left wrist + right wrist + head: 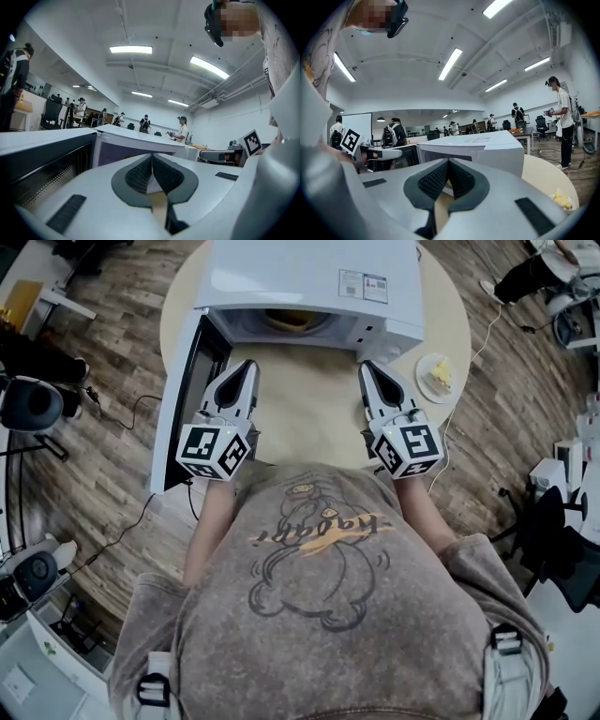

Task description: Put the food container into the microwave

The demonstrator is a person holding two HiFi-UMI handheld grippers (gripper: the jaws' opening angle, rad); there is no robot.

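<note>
Ahead, container (295,322) inside microwave (309,277), beyond (closed) jaws

The person wears a grey-brown short-sleeved T-shirt (319,634) with a cartoon print and buckled straps (504,641), while the left gripper (249,367) and right gripper (367,367) are white tapered shells with dark textured pads (136,176) and black-and-white marker cubes (214,450).

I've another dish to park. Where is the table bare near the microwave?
Bare tabletop lies in front of the microwave, between the left gripper and right gripper. The open door blocks the left; a plate sits right.
</note>
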